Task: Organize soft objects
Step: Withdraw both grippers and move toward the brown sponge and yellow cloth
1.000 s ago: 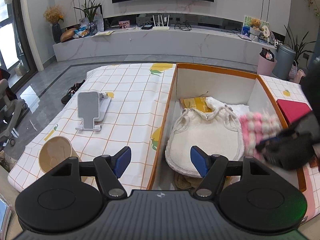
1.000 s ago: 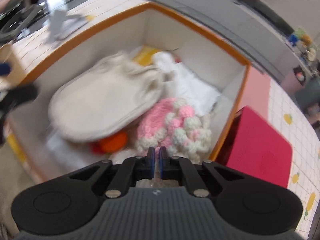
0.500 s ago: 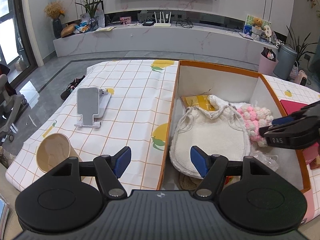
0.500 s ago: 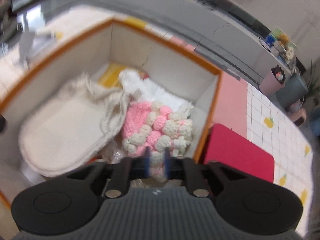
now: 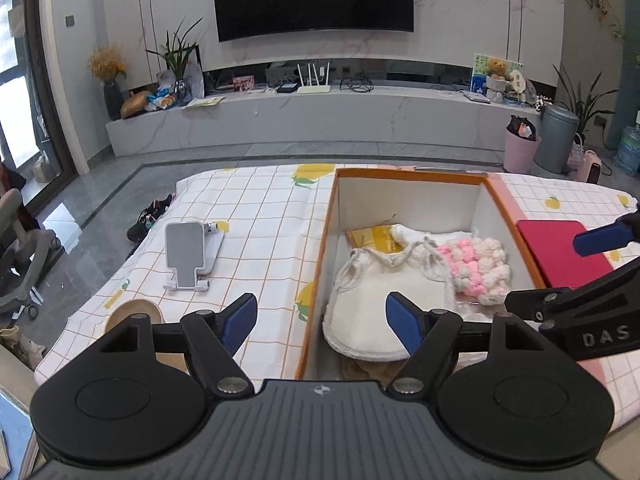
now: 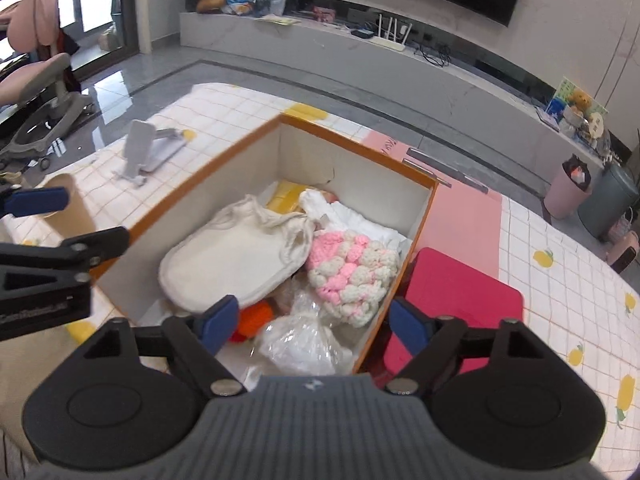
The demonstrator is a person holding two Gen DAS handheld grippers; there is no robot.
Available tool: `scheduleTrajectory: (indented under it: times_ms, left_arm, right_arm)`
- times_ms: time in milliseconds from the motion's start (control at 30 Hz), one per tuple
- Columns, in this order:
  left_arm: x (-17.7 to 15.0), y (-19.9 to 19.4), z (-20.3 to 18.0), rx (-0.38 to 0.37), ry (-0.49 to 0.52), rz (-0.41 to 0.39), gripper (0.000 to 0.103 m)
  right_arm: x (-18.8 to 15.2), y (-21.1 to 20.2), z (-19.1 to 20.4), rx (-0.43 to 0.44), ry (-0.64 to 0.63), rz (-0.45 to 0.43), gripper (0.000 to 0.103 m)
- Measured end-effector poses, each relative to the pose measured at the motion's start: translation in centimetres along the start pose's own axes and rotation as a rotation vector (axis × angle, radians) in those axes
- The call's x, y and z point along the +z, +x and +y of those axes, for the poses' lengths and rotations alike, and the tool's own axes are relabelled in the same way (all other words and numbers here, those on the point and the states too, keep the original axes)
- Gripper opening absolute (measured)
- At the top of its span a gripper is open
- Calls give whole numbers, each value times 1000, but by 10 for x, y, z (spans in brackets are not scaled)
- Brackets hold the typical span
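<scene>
Inside the orange-rimmed box [image 6: 412,240] lie the cream fleece bag [image 6: 236,258] and pink-and-white knit piece [image 6: 352,270]; both the left gripper [image 5: 322,320] and the right gripper [image 6: 310,322] gape empty, so stowing looks nearly complete.

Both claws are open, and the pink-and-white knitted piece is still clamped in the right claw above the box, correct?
Not quite. The right claw is open and empty; the pink-and-white knitted piece lies inside the box, beside the cream bag. The right wrist view shows it. The left claw is open, as you said.
</scene>
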State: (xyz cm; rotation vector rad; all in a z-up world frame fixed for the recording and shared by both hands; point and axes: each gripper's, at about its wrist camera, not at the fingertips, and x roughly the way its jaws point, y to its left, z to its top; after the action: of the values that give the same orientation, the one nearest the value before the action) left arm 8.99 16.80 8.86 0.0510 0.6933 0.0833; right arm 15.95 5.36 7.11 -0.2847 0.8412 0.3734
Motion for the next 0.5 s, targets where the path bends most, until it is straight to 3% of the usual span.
scheduleTrajectory:
  times_ms: [167, 367, 500]
  left_arm:
    - [-1, -23, -15, -19, 18, 0, 87]
    - [-8, -54, -49, -21, 65, -51, 87]
    - [-14, -65, -73, -69, 68, -62, 87]
  right_arm:
    - [-13, -43, -3, 19, -6, -51, 99]
    - [-46, -77, -25, 24, 73, -85, 100]
    - [-74, -94, -49, 13, 126, -108, 100]
